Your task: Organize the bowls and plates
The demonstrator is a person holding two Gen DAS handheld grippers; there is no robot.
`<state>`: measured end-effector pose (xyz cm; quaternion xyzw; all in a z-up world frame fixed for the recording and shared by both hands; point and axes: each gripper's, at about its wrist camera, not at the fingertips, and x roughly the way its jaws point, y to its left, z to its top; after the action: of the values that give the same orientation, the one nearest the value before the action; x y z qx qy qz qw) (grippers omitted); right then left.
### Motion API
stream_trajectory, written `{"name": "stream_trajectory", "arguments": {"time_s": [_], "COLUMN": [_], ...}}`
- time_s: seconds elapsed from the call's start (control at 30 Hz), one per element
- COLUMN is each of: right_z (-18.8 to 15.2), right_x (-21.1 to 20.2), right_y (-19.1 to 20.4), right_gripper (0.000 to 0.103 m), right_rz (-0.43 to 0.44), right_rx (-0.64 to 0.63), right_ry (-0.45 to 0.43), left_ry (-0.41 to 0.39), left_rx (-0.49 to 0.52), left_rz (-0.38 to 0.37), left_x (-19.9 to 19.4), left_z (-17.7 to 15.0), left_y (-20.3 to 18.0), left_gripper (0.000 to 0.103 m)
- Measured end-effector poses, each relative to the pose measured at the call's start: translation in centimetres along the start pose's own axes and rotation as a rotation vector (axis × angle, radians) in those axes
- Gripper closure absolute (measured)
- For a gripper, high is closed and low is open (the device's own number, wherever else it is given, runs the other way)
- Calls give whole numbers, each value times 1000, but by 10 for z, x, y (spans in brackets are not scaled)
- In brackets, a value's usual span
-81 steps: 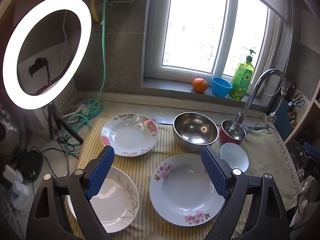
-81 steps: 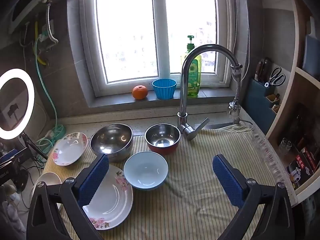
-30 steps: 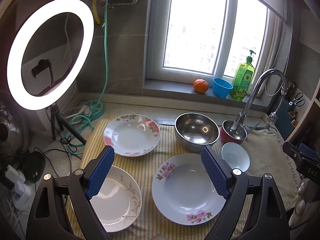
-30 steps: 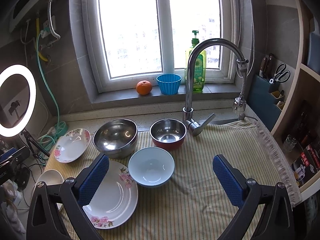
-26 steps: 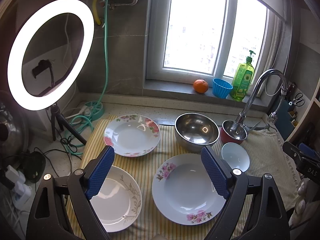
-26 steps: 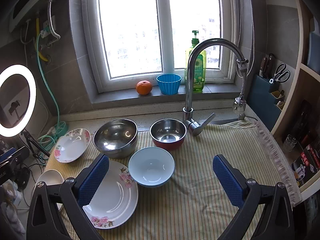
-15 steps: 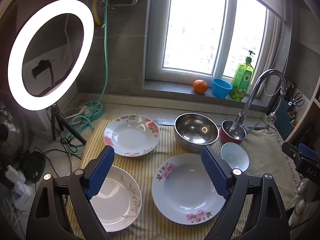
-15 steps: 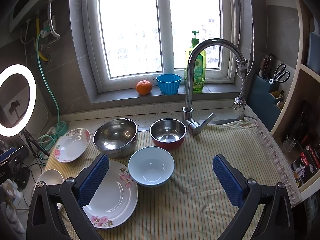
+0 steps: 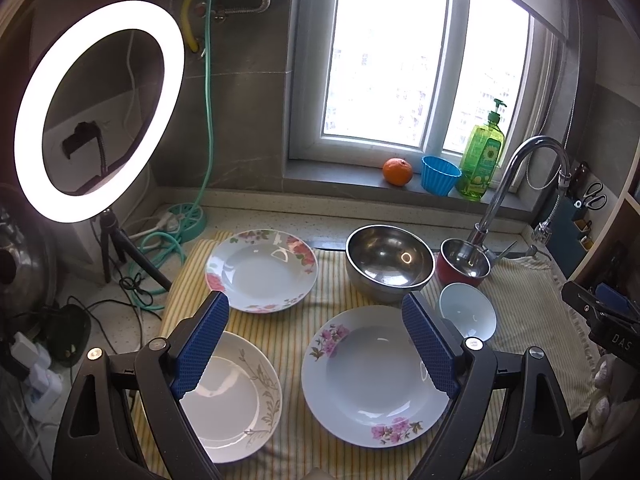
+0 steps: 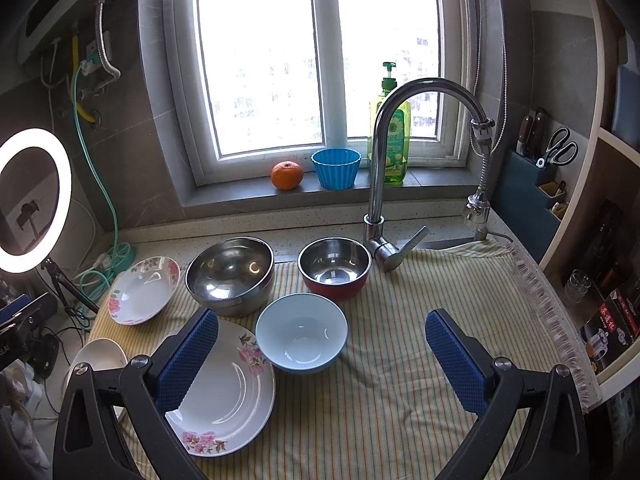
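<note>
**Basically nothing moved in the last sec**

Compared w/ a moment ago the view barely shifted; my left gripper and right gripper still hover w/ jaws wide, holding nothing; pink-flower plate near centre, steel bowl far behind it, pale blue bowl to its right; all separate on the striped cloth, so I'd say stacking hasn't started.
</note>
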<state>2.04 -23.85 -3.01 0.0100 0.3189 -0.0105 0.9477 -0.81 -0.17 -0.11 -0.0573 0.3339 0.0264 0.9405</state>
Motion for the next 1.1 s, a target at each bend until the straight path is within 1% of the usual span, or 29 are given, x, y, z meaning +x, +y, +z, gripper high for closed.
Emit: {"name": "stream_trajectory", "arguments": {"time_s": [0.5,1.1], "right_z": [-1,-5], "right_x": [1,14], "right_y": [-1,6], "right_gripper": [1,1], "right_rz": [-10,-13], "right_rx": [4,-18], "right_ry": [3,27], "left_ry": [3,40], "left_rx": [3,-5], "left_rz": [-11,-7], "left_x": [1,15], "left_z": [0,-4], "left_y": [-2,5], "left_gripper": [14,14]}}
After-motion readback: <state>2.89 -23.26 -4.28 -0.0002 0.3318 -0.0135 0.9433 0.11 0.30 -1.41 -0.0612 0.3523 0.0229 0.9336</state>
